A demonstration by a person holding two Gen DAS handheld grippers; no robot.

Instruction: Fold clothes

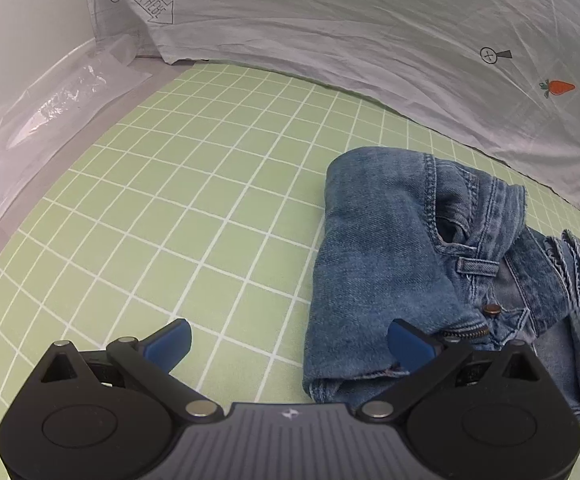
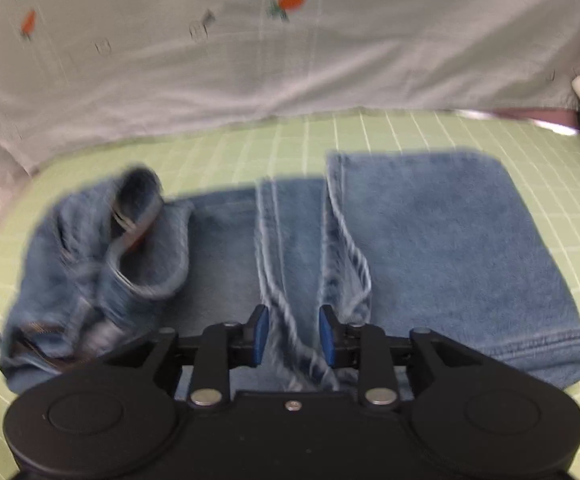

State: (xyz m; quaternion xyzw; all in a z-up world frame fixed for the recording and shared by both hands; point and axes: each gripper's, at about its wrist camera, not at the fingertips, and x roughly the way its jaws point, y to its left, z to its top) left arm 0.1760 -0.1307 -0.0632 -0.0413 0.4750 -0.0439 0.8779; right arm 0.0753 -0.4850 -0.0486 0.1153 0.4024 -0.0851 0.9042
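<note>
- Green grid-lined mat (image 1: 194, 184) covers desk; wrinkled pale printed sheet (image 1: 329, 40) behind.
- Faded denim jeans (image 2: 429, 240) lie partly folded, waistband bunched at one end.
- My left claw (image 1: 288, 340): spread wide, empty.
- My right claw (image 2: 293, 334): narrowly apart astride a seam ridge; grip unclear.

Your left claw (image 1: 288, 342): jaws spread wide, nothing between pads, angled down. Your right claw (image 2: 293, 334): jaws narrowly parted, blue pads (image 2: 261, 334) not pressing, angled down; view blurred.
</note>
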